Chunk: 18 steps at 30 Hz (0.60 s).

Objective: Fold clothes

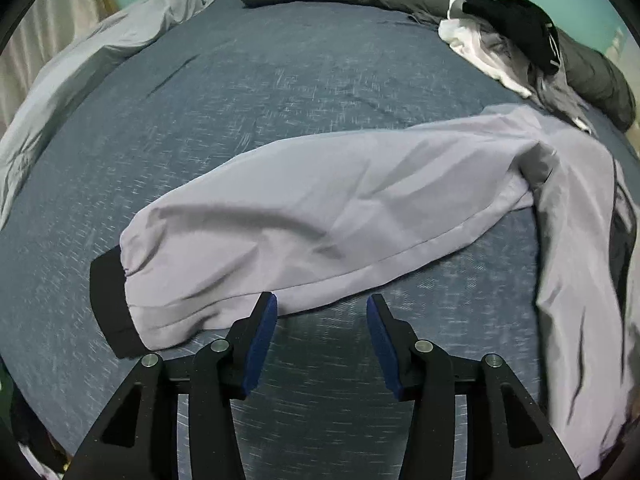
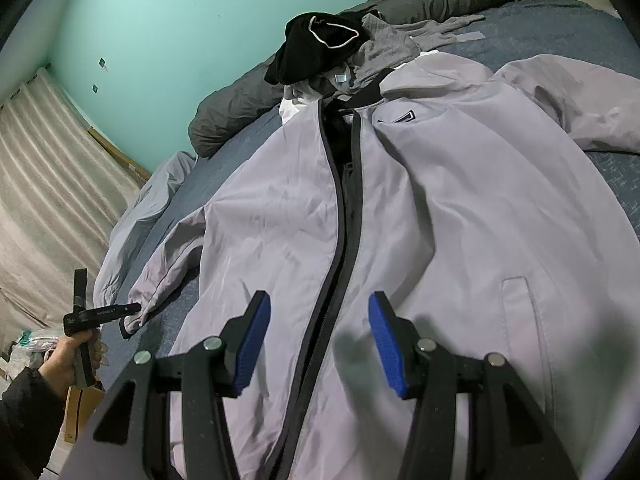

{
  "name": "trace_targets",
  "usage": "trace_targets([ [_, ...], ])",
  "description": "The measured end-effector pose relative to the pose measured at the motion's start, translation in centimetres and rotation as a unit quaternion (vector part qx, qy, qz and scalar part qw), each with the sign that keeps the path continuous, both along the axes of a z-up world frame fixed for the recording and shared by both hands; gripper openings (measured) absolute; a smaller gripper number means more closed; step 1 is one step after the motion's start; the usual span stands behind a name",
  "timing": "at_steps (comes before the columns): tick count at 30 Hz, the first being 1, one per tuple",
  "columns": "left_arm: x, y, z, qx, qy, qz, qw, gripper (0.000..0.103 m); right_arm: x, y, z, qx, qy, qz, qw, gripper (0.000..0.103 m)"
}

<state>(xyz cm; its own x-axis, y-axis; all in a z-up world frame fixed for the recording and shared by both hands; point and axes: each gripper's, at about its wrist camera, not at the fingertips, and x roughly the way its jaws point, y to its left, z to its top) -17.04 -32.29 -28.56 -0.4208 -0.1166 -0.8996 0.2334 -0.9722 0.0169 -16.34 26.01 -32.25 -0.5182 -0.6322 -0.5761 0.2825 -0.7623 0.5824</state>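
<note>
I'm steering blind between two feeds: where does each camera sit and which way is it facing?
Left wrist: on the left gripper, low over the bed, facing along the jacket sleeve and its black cuff; open fingers show.
Right wrist: on the right gripper, above the jacket front, facing up the zipper toward the clothes pile; open fingers, plus the left hand holding the other gripper at the cuff.
Shared: jacket, sleeve, bed, clothes pile.

Lilac-grey jacket (image 2: 420, 208), black cuff (image 1: 108, 304); blue flecked bedsheet (image 1: 240, 92); wall (image 2: 180, 40) seemingly turquoise.
</note>
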Motion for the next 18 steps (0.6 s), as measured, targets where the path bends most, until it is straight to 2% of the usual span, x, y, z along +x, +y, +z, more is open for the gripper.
trace_targets([
  [6,0.2,-2.8,-1.0,0.029,0.009,0.048,0.9984,0.052,0.1,0.0,-0.1,0.001,-0.001,0.0,1.0,0.052],
  [9,0.1,-3.3,-0.6,0.027,0.02,0.045,0.9984,0.052,0.1,0.1,-0.1,0.0,0.0,0.0,1.0,0.052],
  [12,-0.6,-3.4,0.4,0.018,0.032,0.037,0.9987,0.062,0.1,0.1,-0.2,0.001,-0.001,0.001,1.0,0.052],
  [18,-2.9,-2.1,1.5,0.039,0.05,0.023,0.9977,0.063,-0.1,0.4,-0.2,0.0,-0.003,0.0,1.0,0.052],
])
